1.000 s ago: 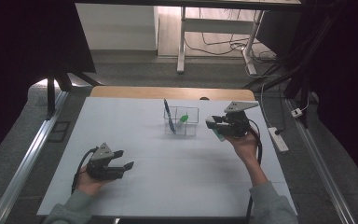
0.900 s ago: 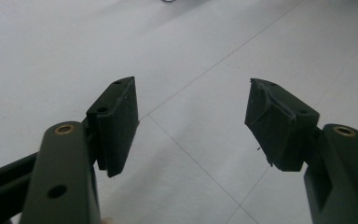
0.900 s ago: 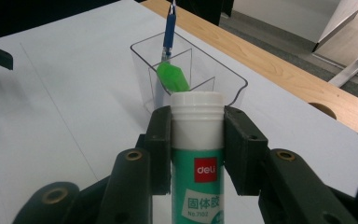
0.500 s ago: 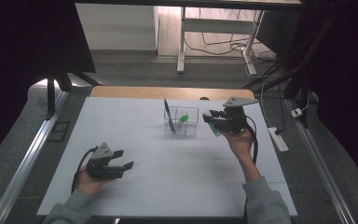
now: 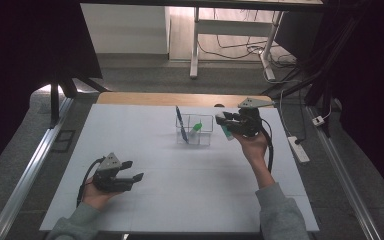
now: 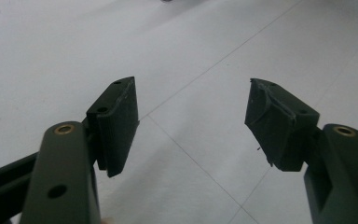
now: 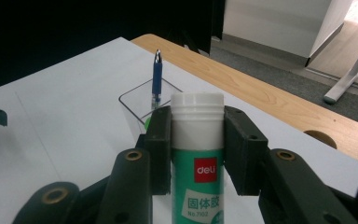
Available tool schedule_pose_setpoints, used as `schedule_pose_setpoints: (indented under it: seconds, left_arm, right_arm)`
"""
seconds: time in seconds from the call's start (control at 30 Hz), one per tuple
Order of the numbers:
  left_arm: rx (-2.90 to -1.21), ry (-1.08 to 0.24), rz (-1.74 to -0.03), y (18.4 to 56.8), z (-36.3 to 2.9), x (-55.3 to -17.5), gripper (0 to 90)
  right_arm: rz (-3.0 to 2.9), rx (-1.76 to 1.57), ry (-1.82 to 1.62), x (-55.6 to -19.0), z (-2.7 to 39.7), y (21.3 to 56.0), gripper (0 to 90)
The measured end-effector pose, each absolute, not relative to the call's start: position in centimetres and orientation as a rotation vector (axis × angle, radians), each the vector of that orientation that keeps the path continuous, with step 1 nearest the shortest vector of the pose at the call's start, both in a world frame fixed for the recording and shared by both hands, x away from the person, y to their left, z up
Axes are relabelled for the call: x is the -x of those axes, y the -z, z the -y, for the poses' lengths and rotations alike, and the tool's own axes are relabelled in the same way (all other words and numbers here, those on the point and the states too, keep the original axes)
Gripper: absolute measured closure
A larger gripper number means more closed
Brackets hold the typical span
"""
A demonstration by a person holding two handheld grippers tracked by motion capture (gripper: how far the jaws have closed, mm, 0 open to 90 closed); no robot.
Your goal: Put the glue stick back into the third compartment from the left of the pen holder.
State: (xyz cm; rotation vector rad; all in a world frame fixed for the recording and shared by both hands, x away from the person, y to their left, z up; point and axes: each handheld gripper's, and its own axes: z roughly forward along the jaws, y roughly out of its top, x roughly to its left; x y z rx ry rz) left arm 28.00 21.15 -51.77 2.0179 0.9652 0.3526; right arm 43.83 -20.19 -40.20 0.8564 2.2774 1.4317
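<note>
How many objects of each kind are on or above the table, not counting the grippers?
Glue stick, white cap, green label, held in the right gripper: 1
Blue pen standing in the holder: 1
Green-capped item in the holder, kind unclear: 1
Clear holder: 1
Total: 4

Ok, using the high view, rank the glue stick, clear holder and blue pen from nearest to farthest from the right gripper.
1. Glue stick: clamped in the right gripper.
2. Clear holder: just left of it on the table.
3. Blue pen: standing at the holder's far left side.
</note>
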Motion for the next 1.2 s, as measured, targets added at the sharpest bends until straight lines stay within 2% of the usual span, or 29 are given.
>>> schedule_pose_setpoints:
  seconds: [1.2]
  left_arm:
    - [-2.02,-0.353,-0.963,51.8,-21.2,-28.1,33.7]
  right_arm:
    - [-2.256,-0.88,-1.493,-46.8,17.0,40.4,64.3]
